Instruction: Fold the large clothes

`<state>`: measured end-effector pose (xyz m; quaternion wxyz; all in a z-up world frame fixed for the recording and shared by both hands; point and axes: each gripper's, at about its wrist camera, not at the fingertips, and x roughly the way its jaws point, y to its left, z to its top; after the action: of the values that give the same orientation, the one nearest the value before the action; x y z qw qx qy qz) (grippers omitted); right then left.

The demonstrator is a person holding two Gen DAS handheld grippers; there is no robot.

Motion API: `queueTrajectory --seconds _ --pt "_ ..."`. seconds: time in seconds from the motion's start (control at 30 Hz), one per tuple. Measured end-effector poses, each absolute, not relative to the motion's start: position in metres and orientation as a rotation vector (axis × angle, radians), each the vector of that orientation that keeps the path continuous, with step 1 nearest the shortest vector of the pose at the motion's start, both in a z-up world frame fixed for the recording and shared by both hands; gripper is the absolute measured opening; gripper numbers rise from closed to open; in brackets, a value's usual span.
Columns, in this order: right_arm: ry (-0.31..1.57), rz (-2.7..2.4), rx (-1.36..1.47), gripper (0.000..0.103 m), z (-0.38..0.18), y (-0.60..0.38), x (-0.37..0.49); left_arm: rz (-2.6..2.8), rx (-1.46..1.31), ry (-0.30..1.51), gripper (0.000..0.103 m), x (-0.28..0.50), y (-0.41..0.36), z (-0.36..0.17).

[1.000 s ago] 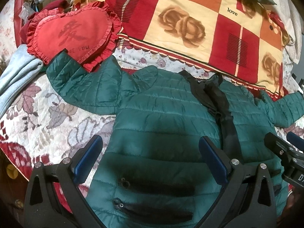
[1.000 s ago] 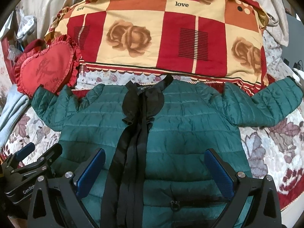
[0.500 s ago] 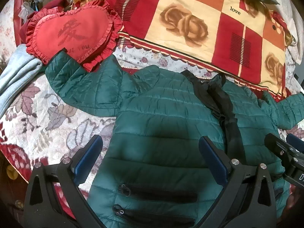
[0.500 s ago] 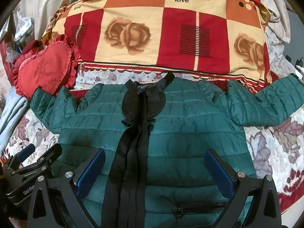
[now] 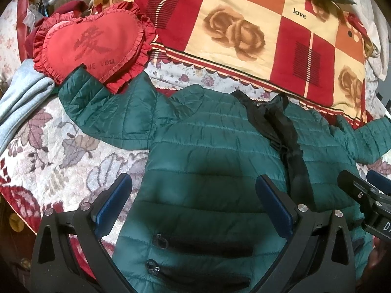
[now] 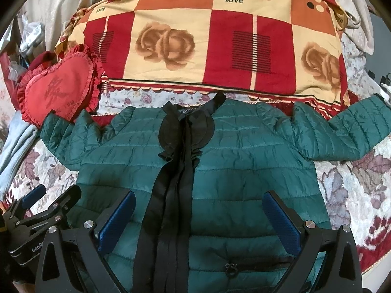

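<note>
A dark green quilted puffer jacket (image 6: pixel 244 161) lies flat, front up, on the bed, sleeves spread out to both sides; it also shows in the left wrist view (image 5: pixel 207 151). Its black zipper band (image 6: pixel 176 178) runs down the middle. My left gripper (image 5: pixel 193 202) is open and empty above the jacket's left half, near the pocket zippers (image 5: pixel 202 241). My right gripper (image 6: pixel 199 217) is open and empty above the jacket's lower middle and right half. Each gripper shows at the edge of the other's view.
A red heart-shaped cushion (image 5: pixel 92 44) overlaps the left sleeve's cuff. A red, orange and cream rose-patterned blanket (image 6: pixel 207 46) lies beyond the collar. Light blue cloth (image 5: pixel 19 97) lies at the far left. The floral bedspread (image 6: pixel 347 190) surrounds the jacket.
Both grippers have drawn back slightly from the jacket, so it sits a little higher and farther in both views. Both stay open.
</note>
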<state>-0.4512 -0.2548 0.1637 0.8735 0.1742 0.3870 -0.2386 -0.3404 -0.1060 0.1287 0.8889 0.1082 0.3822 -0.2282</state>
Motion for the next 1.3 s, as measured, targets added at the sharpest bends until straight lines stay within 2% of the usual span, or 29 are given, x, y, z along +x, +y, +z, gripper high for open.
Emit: queueTrajectory --seconds 0.9,1.3 --pt "0.812 -0.528 0.369 0.103 0.155 -0.27 -0.453 -0.458 0.233 0.82 0.102 -0.321 -0.092 0.123" --pt "0.833 -0.512 0.384 0.103 0.148 -0.274 -0.45 -0.274 0.166 0.847 0.102 -0.235 -0.031 0.128"
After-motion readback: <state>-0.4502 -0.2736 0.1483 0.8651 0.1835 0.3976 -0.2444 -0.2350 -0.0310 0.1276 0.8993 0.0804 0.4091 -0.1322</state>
